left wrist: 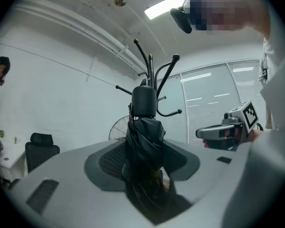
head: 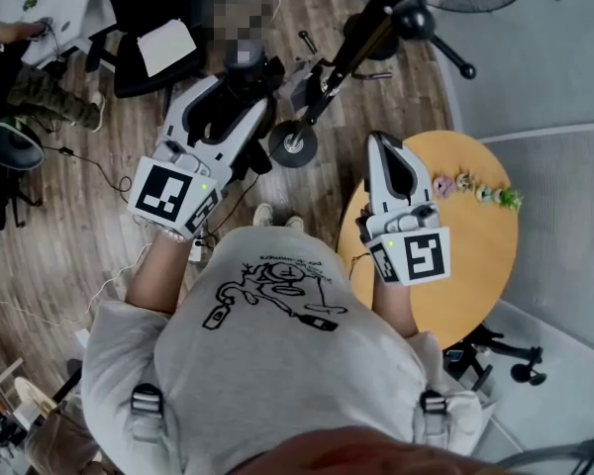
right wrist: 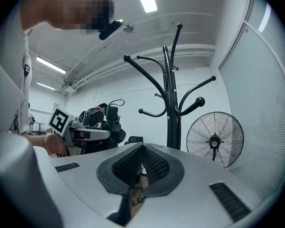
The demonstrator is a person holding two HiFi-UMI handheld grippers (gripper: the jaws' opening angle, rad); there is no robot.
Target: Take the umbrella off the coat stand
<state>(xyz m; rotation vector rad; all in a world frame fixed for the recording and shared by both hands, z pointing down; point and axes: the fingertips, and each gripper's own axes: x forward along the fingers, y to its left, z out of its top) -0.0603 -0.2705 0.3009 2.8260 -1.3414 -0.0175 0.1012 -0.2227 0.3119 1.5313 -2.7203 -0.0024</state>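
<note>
My left gripper (left wrist: 145, 175) is shut on a black folded umbrella (left wrist: 143, 132), which stands upright between the pads with its handle on top. The black coat stand (left wrist: 152, 70) rises behind the umbrella, which hangs clear of its hooks. In the head view the left gripper (head: 246, 85) points toward the coat stand (head: 351, 52) with the umbrella (head: 247, 72) at its tip. My right gripper (head: 388, 146) hovers over a round table, its pads together with nothing between them. The right gripper view shows the coat stand (right wrist: 171, 94) ahead and the umbrella (right wrist: 111, 122) at the left.
A round wooden table (head: 475, 255) with small figurines (head: 475, 188) sits at the right. A floor fan (right wrist: 214, 139) stands beside the coat stand. A black office chair (head: 148, 28) and a seated person (head: 30, 77) are at the left. Cables (head: 89, 161) lie on the wooden floor.
</note>
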